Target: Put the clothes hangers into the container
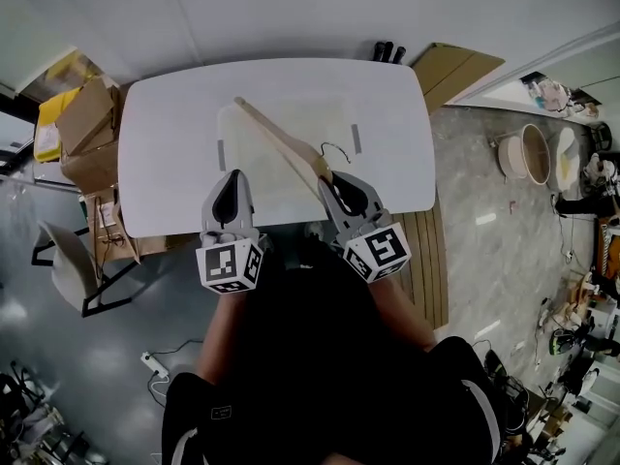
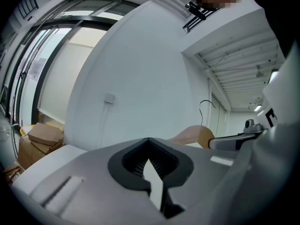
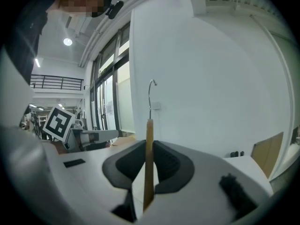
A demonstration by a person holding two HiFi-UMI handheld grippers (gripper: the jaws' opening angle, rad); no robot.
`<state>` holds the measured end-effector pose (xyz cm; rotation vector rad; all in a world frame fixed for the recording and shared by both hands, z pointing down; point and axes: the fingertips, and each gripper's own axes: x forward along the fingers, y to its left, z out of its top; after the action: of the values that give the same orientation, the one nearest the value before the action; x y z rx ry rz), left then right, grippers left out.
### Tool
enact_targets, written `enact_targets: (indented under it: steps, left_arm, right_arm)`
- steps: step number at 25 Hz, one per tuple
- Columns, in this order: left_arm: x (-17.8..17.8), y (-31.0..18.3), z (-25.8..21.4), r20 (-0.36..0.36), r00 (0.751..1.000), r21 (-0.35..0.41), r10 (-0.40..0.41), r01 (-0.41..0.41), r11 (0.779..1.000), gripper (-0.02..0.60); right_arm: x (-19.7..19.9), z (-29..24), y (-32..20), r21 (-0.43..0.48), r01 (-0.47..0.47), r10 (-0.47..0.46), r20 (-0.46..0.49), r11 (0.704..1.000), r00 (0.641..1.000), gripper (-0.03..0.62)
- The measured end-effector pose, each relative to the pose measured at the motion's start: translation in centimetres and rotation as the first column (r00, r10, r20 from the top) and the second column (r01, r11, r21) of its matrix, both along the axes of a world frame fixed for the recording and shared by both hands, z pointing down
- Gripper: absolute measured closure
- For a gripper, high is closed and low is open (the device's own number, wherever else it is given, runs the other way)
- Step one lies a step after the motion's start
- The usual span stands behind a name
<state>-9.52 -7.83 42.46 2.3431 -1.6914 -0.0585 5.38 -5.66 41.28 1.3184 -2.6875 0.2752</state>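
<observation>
- Wooden hanger [image 1: 276, 139]: near end covered by your right gripper [image 1: 330, 184] in head view.
- Whether hanger's far end touches clear container [image 1: 225, 114]: cannot tell. Container walls faint, depth unreadable.
- Left gripper view: only hanger's rounded shoulder and wire hook [image 2: 205, 108] show above your left gripper [image 2: 151, 172]. Rest hidden behind its body.
- Right gripper view: hanger seen edge-on, lower end lost between jaws.
- Two dark objects [image 1: 387, 52] at far edge of table [image 1: 155, 163]: too small to identify.
</observation>
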Motion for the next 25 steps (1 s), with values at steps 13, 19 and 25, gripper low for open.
enact_targets:
  steps: [13, 19, 25]
  left_arm:
    - [0.9, -1.8, 0.1, 0.033, 0.998, 0.002, -0.053, 0.053, 0.999, 0.578]
    - [1.1, -2.3, 0.4, 0.036, 0.997, -0.005, -0.068, 0.068, 0.998, 0.577]
    - [1.1, -2.0, 0.4, 0.041, 0.995, -0.007, -0.085, 0.086, 0.996, 0.578]
  right_arm:
    - [1.1, 0.1, -3.2, 0.007, 0.065, -0.065, 0.01, 0.998, 0.998, 0.534]
    - [1.5, 0.5, -4.1, -0.001, 0.086, -0.086, -0.008, 0.996, 0.996, 0.534]
    - [1.8, 1.1, -4.5, -0.017, 0.12, -0.121, -0.043, 0.993, 0.992, 0.534]
